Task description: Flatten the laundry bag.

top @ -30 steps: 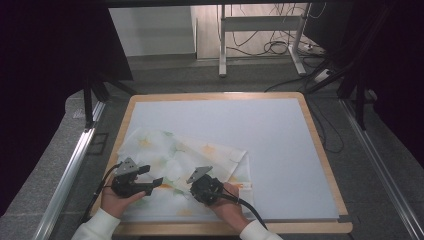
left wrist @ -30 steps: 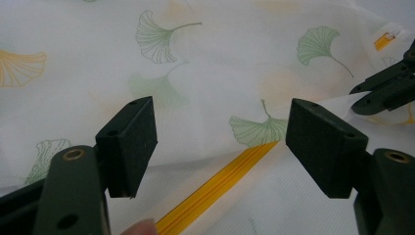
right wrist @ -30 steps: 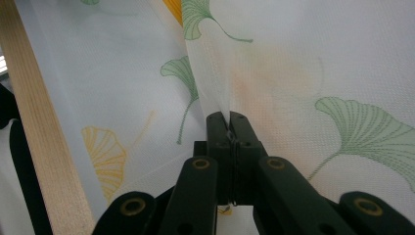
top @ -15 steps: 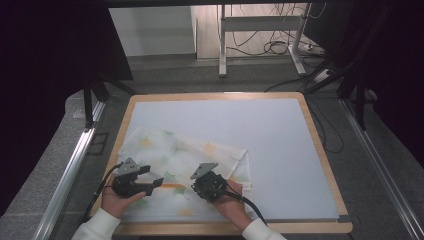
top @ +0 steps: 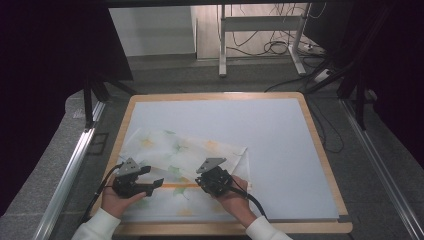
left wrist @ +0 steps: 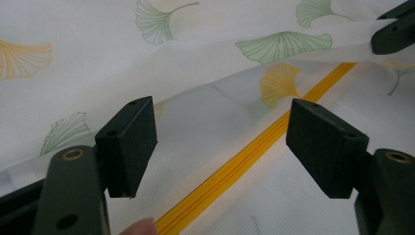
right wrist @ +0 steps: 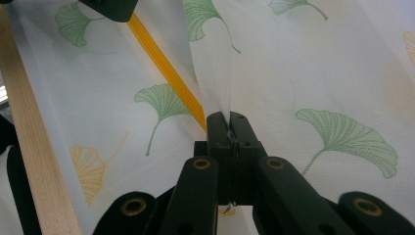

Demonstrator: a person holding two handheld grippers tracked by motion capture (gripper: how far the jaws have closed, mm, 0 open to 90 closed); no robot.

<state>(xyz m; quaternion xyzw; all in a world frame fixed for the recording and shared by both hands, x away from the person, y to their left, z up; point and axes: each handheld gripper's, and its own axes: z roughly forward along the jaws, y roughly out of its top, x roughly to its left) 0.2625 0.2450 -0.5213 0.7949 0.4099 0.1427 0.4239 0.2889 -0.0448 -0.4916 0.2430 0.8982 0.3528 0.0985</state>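
Dark room, wood-edged counter (top: 320,150) with a pale blue top. From the high view a sheer leaf-print cloth (top: 185,150) lies spread under and just ahead of both claws; the left claw (top: 156,183) and right claw (top: 204,181) sit near each other over it.

Left gripper view: the left claw (left wrist: 222,149) is released, jaws wide apart, with the cloth (left wrist: 98,58) and its yellow zipper (left wrist: 254,147) running between them underneath.

Right gripper view: the right claw (right wrist: 229,122) is clenched on a pinched-up fold of the cloth (right wrist: 318,63), zipper (right wrist: 166,68) just to its left.
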